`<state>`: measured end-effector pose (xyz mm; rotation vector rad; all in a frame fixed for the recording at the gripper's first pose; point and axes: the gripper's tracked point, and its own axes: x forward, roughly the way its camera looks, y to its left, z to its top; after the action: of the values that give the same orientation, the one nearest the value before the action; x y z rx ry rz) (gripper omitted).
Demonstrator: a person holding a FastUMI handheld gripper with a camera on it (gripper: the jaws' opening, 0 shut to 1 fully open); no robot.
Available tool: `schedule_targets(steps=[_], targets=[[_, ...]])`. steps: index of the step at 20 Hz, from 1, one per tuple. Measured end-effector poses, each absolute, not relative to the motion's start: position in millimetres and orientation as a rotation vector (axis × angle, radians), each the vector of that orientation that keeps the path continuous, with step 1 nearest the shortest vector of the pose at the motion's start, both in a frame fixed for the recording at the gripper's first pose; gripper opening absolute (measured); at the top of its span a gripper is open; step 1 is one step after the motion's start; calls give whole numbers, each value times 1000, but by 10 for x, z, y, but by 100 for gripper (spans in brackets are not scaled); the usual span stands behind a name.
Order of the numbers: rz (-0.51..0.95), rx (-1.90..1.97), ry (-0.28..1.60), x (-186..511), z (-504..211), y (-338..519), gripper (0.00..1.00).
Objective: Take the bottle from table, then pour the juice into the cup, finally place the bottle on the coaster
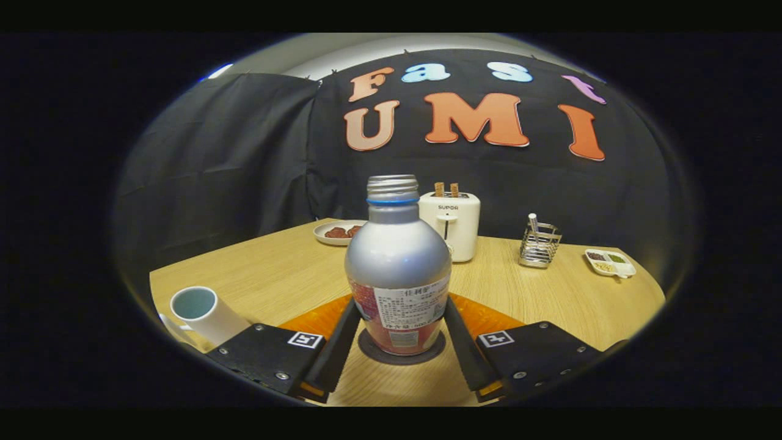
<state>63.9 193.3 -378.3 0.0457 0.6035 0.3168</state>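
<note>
Final step by the look of it: aluminium bottle (398, 269) standing upright between the two fingers of the claw (398, 342), base on a dark round coaster (400, 356) near the near edge of the bench (287, 275), an orange mat (489, 318) just behind. Fingers flanking the lower body on both sides and seemingly pressing the label, so probably gripped; contact itself hard to confirm. Neck uncapped. White cup (201, 313) well off to the left, toward the near left corner, contents not visible. To finish well: check the base sits flat and centred on the coaster, open evenly so neither finger drags the bottle, then back straight out along the finger line without brushing the shoulder. Pose: claw level, low over the bench, pointing toward the far edge, where toaster (452, 223), plate (337, 232) and wire rack (539, 244) stand.
</note>
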Motion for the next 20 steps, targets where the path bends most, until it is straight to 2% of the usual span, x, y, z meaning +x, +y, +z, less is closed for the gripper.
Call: schedule_targets(steps=[7, 12, 13, 15, 20], targets=[[313, 57, 636, 621, -3888, 1938, 77], [330, 80, 644, 567, -3830, 1961, 86], [333, 75, 637, 559, -3786, 1958, 91], [336, 62, 611, 543, -3687, 1956, 96], [324, 71, 563, 498, -3415, 1856, 97]])
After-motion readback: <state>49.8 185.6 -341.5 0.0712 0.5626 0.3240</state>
